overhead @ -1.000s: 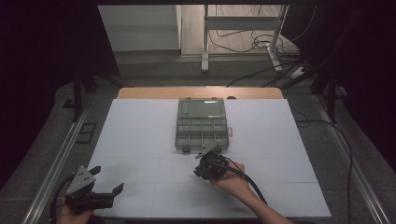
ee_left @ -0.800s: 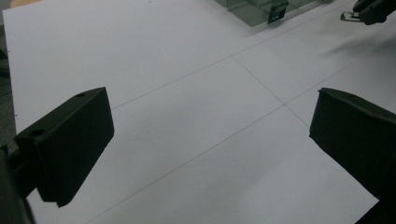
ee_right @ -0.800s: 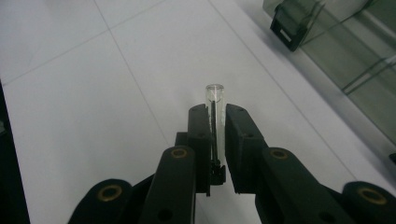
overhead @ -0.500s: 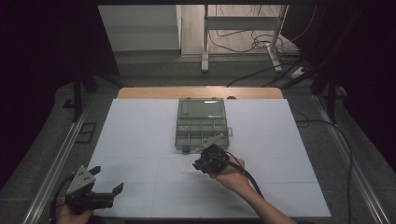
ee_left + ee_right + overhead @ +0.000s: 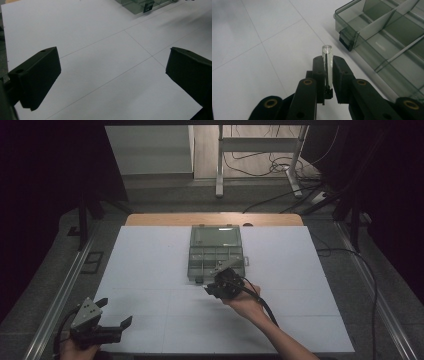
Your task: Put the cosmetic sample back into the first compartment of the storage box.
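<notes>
My right gripper (image 5: 327, 61) is clenched on a small clear glass tube (image 5: 327, 53), upright between its pads, just short of the smoky transparent plastic compartment box (image 5: 216, 255) that lies at two o'clock from the jaws. My left gripper (image 5: 102, 320) rests released, jaws wide, over the white table sheet (image 5: 150, 265). Best, I judge, to carry the tube level over the near wall, then lower gently before letting go.
</notes>
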`<state>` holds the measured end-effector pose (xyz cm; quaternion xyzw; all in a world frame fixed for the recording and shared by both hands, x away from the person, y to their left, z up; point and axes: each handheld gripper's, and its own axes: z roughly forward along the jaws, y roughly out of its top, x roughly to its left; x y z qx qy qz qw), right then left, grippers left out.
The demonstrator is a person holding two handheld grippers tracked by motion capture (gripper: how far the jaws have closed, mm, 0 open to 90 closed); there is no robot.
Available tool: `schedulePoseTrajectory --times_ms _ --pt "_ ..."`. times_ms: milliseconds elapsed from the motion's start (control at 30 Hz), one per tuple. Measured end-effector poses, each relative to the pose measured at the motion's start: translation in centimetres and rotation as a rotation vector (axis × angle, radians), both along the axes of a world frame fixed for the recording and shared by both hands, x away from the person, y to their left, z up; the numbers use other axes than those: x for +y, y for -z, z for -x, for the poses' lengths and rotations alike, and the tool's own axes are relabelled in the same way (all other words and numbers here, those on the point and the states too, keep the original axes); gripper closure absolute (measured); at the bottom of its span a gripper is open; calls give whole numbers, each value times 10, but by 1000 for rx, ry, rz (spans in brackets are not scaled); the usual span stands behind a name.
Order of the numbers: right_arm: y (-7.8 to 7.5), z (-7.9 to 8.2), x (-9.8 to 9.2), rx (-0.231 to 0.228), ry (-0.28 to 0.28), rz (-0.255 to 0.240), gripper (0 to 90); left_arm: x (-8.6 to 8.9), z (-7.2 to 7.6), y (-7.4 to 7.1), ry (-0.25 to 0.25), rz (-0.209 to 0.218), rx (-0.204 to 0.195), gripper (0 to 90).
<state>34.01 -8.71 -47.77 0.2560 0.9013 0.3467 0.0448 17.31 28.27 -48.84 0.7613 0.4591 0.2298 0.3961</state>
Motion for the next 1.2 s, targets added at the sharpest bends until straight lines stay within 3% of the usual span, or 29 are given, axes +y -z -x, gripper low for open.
schedulePoseTrajectory --times_ms 1200 --pt "-7 -43 24 -34 61 -32 803 1 0 0 3 7 5 5"
